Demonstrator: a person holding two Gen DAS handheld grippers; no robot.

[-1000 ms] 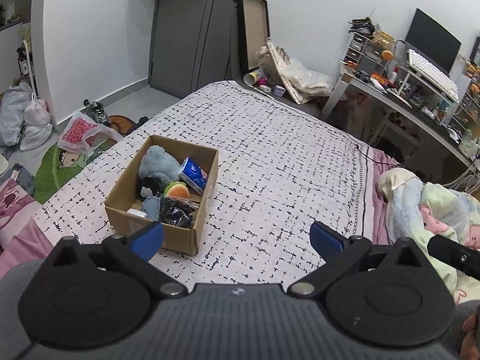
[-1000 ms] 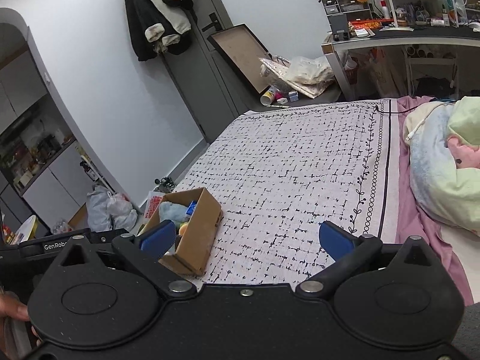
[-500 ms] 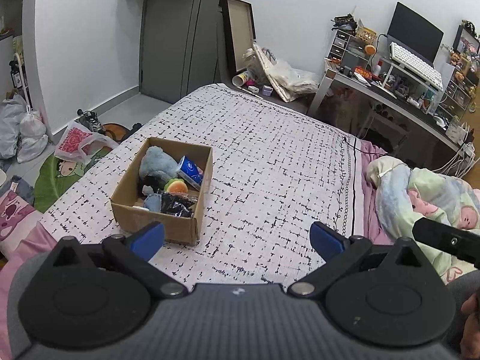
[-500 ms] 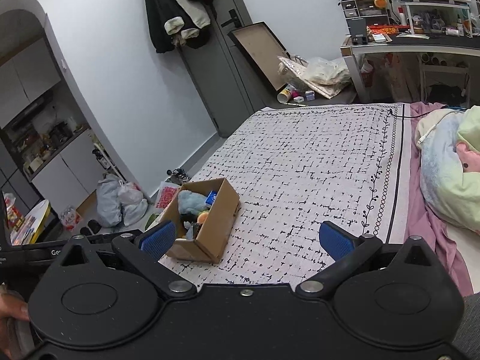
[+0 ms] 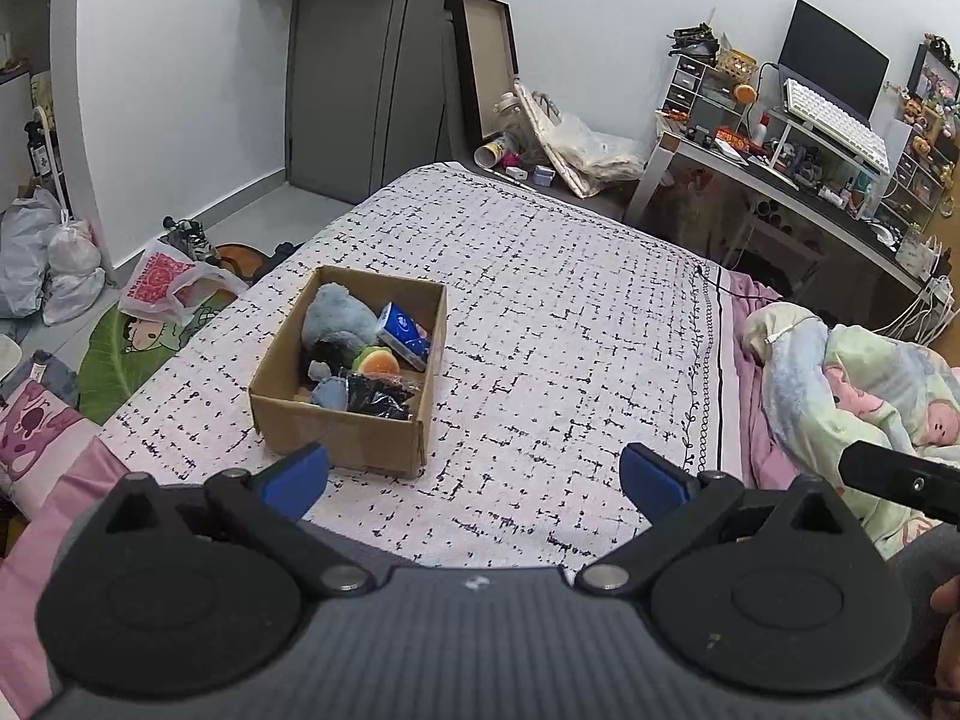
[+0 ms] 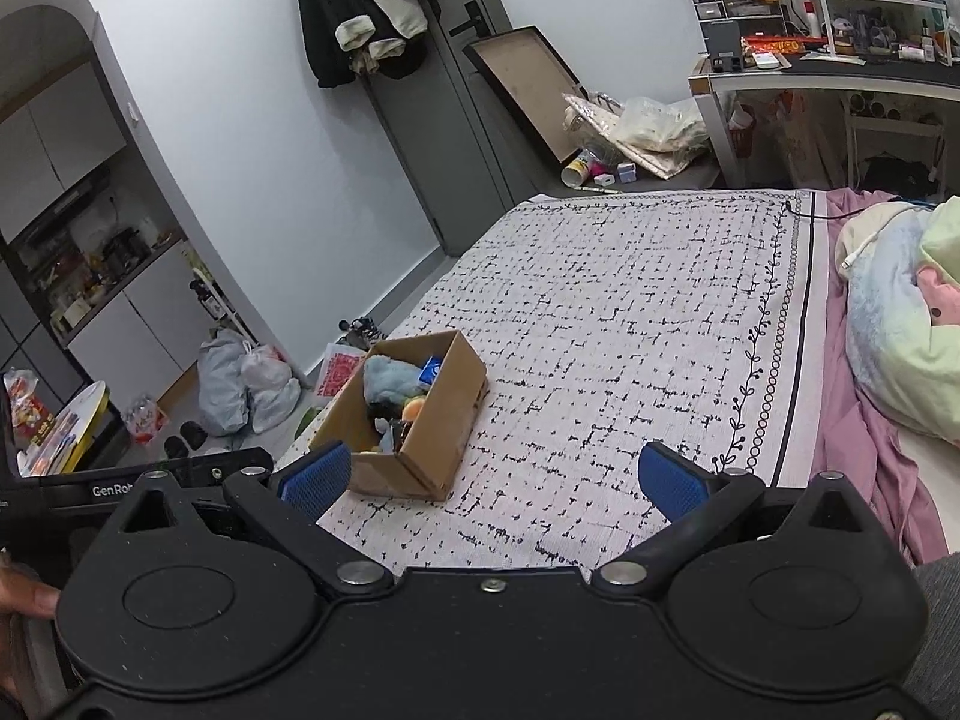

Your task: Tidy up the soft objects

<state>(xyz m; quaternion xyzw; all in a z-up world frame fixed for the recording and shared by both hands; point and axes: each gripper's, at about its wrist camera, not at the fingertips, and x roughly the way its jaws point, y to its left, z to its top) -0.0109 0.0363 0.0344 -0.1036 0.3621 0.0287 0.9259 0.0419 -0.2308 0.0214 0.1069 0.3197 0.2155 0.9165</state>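
A cardboard box (image 5: pixel 336 429) stands on the patterned bedspread (image 5: pixel 570 324) near the bed's left edge. It holds a grey-blue plush (image 5: pixel 336 318), a blue tissue pack (image 5: pixel 405 327), an orange and green soft toy (image 5: pixel 378 360), a black bag (image 5: pixel 375 399) and a small blue piece. The box also shows in the right wrist view (image 6: pixel 432 450). My left gripper (image 5: pixel 474 474) is open and empty, held above the bed just behind the box. My right gripper (image 6: pixel 492 477) is open and empty, further right and back.
A bundled blanket with a doll (image 5: pixel 852 384) lies at the bed's right. A cluttered desk (image 5: pixel 810 180) stands beyond. Plastic bags (image 5: pixel 48 258) and a printed bag (image 5: pixel 168 282) lie on the floor left of the bed. A picture frame (image 5: pixel 486 60) leans by the door.
Both grippers have pulled back and risen away from the box, so it looks smaller and further off. The box's contents have not moved. Both grippers stay open.
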